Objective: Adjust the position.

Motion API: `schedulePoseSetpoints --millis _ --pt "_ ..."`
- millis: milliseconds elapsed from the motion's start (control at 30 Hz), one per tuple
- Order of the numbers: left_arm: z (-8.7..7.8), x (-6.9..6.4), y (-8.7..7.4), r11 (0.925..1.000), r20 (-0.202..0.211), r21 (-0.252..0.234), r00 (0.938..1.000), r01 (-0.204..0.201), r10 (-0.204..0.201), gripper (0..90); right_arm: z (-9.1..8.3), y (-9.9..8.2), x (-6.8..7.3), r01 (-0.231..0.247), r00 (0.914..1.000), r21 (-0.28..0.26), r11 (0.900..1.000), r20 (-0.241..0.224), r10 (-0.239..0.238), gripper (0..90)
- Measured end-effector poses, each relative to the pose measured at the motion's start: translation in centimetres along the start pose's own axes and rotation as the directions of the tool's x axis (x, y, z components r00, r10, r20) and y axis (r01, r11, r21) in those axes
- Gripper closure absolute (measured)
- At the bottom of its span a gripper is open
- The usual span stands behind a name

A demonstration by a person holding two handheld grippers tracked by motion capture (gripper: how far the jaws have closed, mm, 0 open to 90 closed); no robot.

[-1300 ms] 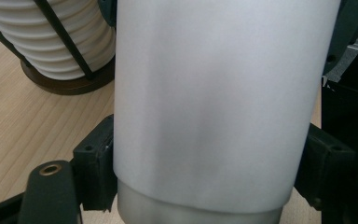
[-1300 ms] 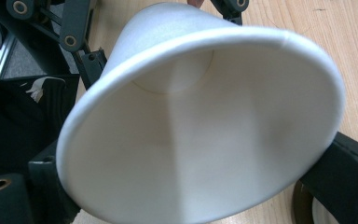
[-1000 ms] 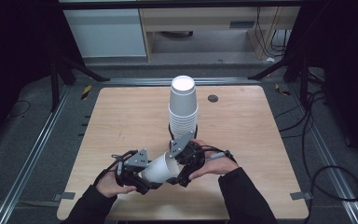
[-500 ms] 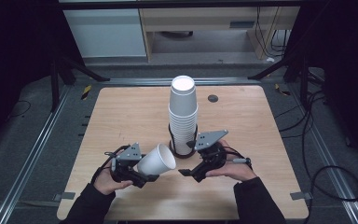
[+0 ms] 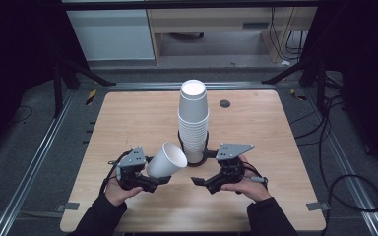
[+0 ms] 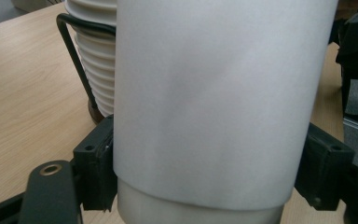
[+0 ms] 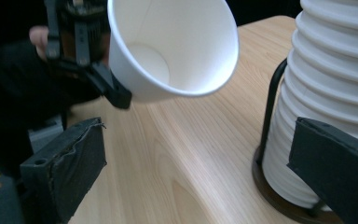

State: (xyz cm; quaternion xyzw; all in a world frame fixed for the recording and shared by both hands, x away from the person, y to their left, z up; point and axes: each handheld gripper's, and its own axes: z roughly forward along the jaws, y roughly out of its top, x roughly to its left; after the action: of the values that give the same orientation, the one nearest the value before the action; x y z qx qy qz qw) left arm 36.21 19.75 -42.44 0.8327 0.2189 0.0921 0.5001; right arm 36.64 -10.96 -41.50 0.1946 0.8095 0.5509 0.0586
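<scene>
The left gripper (image 5: 150, 179) stays clamped on the single white paper cup (image 5: 167, 160), tilted with its mouth toward the tall stack of white paper cups (image 5: 193, 120) in a black wire holder on the wooden tabletop (image 5: 128, 123). The right gripper (image 5: 202, 183), jaws apart and empty, has drawn back from the cup toward the tabletop's right.

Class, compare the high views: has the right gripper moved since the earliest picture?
Yes. The right gripper has drawn away from the held cup to the right, and now sits right of the cup stack base, jaws open.
</scene>
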Motion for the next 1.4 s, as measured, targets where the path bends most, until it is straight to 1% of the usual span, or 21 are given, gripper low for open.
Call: schedulePoseSetpoints --millis 33,100,200,233,267,300,367,400,433,467,533,633,733,833,1067,1200,1300,1400 --pt "0.0 -0.1 0.0 1.0 -0.005 -0.009 1.0 0.001 -0.001 21.6 0.1 0.0 0.0 -0.011 0.9999 -0.011 0.9999 0.0 0.011 3.9" --pt "0.1 -0.2 0.1 0.9998 -0.003 -0.019 1.0 0.005 -0.005 21.5 0.3 0.0 0.0 -0.024 0.9997 -0.026 0.9994 0.001 0.024 3.9" --pt "0.3 -0.4 0.1 0.9994 -0.004 -0.033 1.0 0.008 -0.008 21.5 0.7 0.0 0.1 -0.043 0.999 -0.046 0.998 -0.016 0.042 3.9" --pt "0.4 -0.4 0.1 0.9995 0.003 -0.032 1.0 0.007 -0.007 21.6 0.9 0.0 0.1 -0.047 0.9987 -0.057 0.9973 -0.021 0.046 4.0" --pt "0.5 -0.6 0.1 0.9994 -0.003 -0.034 1.0 0.003 -0.003 21.6 1.0 0.1 0.1 -0.055 0.9982 -0.064 0.9964 -0.027 0.054 3.9" --pt "0.6 -0.7 0.1 0.9994 0.001 -0.034 1.0 0.004 -0.004 21.6 1.2 0.1 0.2 -0.062 0.9976 -0.067 0.9959 -0.036 0.059 3.9" --pt "0.8 -0.8 0.2 0.9995 0.01 -0.031 0.9999 -0.002 0.002 21.6 1.5 0.2 0.2 -0.072 0.9964 -0.078 0.9943 -0.049 0.069 3.9" --pt "1.0 -0.9 0.2 0.9997 0.022 -0.025 0.9997 -0.002 0.002 21.6 1.6 0.2 0.2 -0.075 0.9961 -0.08 0.994 -0.053 0.071 3.9" --pt "1.1 -1.1 0.2 0.9997 0.021 -0.023 0.9997 -0.01 0.01 21.6 1.8 0.2 0.3 -0.075 0.9961 -0.083 0.9937 -0.052 0.071 4.1" --pt "1.2 -1.2 0.2 0.9998 0.036 -0.017 0.9993 -0.012 0.013 21.6 1.9 0.3 0.3 -0.08 0.9952 -0.083 0.9933 -0.063 0.075 3.8" --pt "1.3 -1.5 0.2 0.9996 0.039 -0.006 0.9989 -0.027 0.027 21.7 2.1 0.3 0.3 -0.09 0.9934 -0.088 0.992 -0.079 0.083 4.0" --pt "1.5 -1.9 0.4 0.999 0.051 0.0 0.9977 -0.044 0.044 21.7 2.4 0.2 0.4 -0.094 0.9917 -0.084 0.992 -0.096 0.086 3.8" --pt "1.5 -2.3 0.5 0.9981 0.052 -0.002 0.9968 -0.061 0.061 21.8 2.7 0.2 0.5 -0.099 0.9896 -0.084 0.9916 -0.113 0.089 3.5" --pt "1.5 -2.5 0.6 0.9976 0.057 -0.004 0.9959 -0.069 0.07 21.8 2.9 0.3 0.6 -0.101 0.9873 -0.085 0.9913 -0.132 0.089 3.4" --pt "1.8 -2.8 0.6 0.9967 0.076 0.01 0.9939 -0.081 0.08 21.8 3.6 0.5 0.7 -0.103 0.9839 -0.079 0.9915 -0.155 0.09 3.5" --pt "2.1 -3.0 0.6 0.9952 0.092 0.03 0.9917 -0.093 0.09 21.8 3.9 0.4 0.8 -0.106 0.9806 -0.072 0.9918 -0.173 0.092 4.4" --pt "2.1 -3.1 0.6 0.9933 0.089 0.044 0.9907 -0.107 0.103 21.7 4.0 0.4 0.8 -0.105 0.979 -0.062 0.9925 -0.182 0.093 5.3" --pt "2.1 -3.0 0.6 0.9935 0.096 0.046 0.9904 -0.104 0.1 21.6 4.0 0.3 0.7 -0.119 0.9752 -0.06 0.9911 -0.195 0.105 6.4"
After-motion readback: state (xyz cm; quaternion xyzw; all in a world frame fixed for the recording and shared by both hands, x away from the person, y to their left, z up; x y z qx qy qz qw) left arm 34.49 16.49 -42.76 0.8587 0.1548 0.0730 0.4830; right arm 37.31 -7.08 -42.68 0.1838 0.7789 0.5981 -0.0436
